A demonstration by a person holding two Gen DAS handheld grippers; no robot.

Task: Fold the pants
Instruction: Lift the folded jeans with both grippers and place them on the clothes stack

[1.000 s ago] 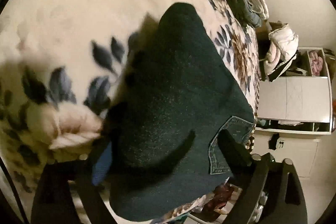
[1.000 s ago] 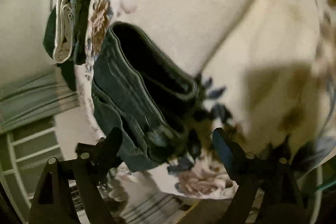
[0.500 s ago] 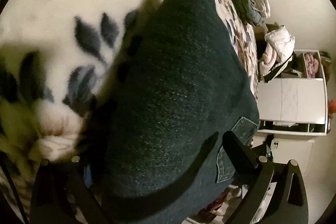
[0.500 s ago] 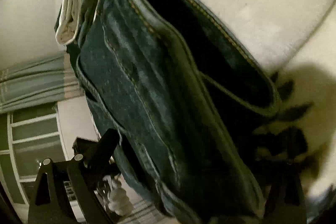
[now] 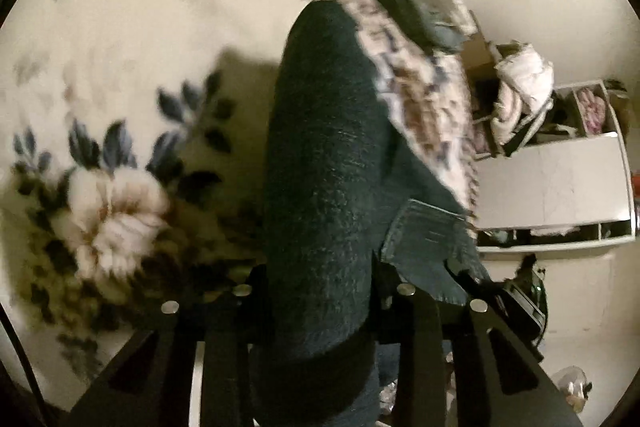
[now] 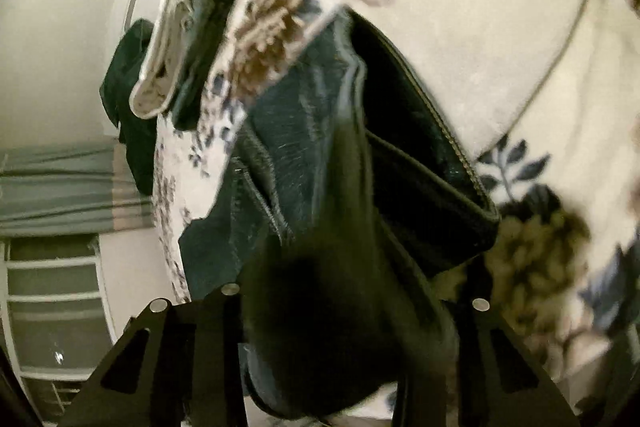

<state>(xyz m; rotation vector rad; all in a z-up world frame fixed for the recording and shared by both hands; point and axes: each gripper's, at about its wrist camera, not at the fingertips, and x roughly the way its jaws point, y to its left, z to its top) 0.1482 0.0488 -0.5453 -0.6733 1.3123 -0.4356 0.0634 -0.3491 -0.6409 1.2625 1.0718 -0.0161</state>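
Left tongs (image 5: 320, 307) are clamped on one end of the folded dark jeans (image 5: 320, 163); right tongs (image 6: 352, 307) are clamped on the opposite end, where the waistband opening shows. The jeans sit at the edge of the bed, on the floral blanket (image 5: 120, 7). Gripping both ends likely keeps the folded layers together for carrying toward the folded stack (image 6: 180, 39).
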